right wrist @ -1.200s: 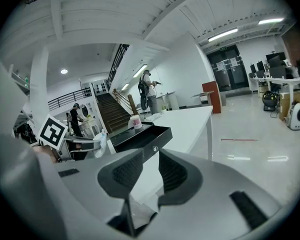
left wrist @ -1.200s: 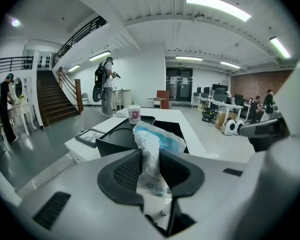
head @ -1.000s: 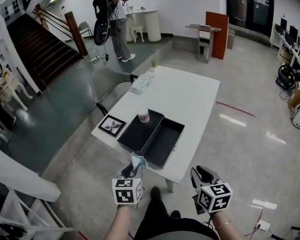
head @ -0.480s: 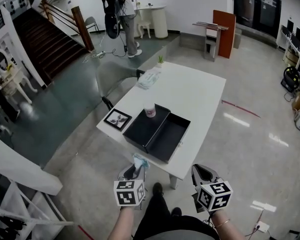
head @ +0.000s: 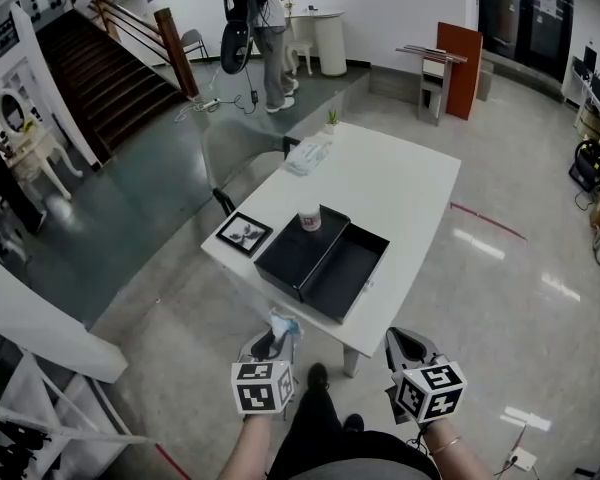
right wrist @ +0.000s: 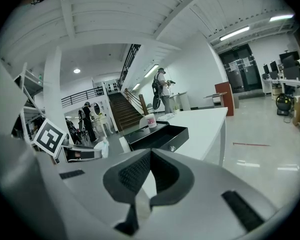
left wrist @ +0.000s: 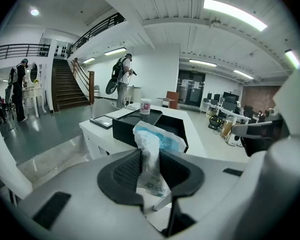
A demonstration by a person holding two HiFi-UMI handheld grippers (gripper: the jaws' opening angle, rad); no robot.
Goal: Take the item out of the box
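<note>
A black box (head: 325, 258) lies open on the white table (head: 400, 188), with a small cup (head: 309, 220) standing on its lid half. Short of the table's near edge, my left gripper (head: 271, 345) is shut on a crumpled blue-and-white plastic packet (head: 283, 326). In the left gripper view the packet (left wrist: 157, 139) sticks up between the pads, in front of the box (left wrist: 125, 129). My right gripper (head: 405, 346) is beside it; its jaws have just been closing and now meet with nothing between them. The right gripper view shows the shut right gripper (right wrist: 150, 156) and the box (right wrist: 157, 136) ahead.
A framed picture (head: 244, 234) lies left of the box, with a clear plastic bag (head: 310, 155) and a small plant (head: 332, 118) at the table's far end. A chair (head: 230, 158) stands at the table's left. A person (head: 265, 28) stands far behind; stairs (head: 100, 78) rise at the left.
The table and box have slid a little up and right in the head view and look farther off. Both grippers keep their places in it, the packet still in the left one.
</note>
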